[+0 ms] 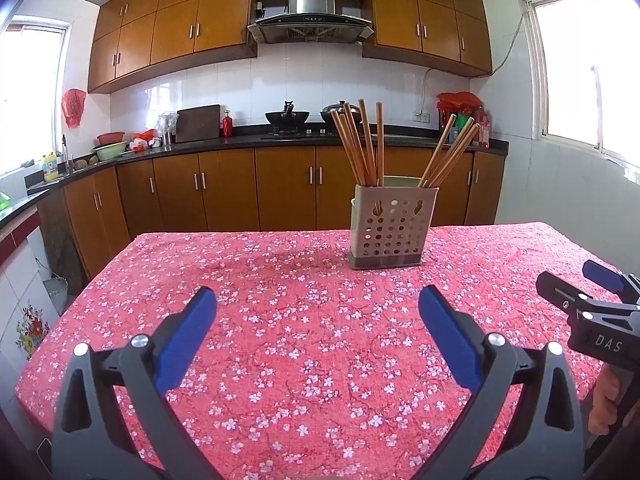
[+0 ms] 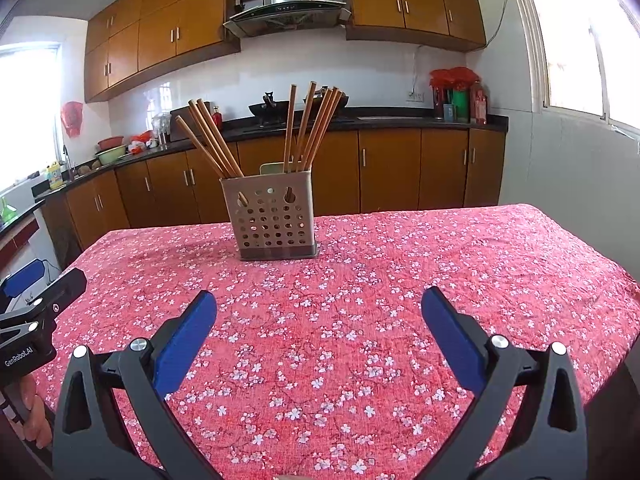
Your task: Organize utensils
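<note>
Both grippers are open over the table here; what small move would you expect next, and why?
Probably the right gripper advances toward the perforated beige utensil holder. It is open and empty, no utensils lie on the red floral tablecloth, and the brown wooden chopsticks stand in two splayed bunches. The left gripper is open too.

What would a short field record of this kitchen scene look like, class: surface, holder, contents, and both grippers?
surface: table with red floral cloth
holder: perforated caddy, upright on the cloth
contents: chopsticks in two bunches, leaning apart
left gripper: open, empty, above the cloth
right gripper: open, empty, above the cloth
loose utensils on cloth: none visible
</note>
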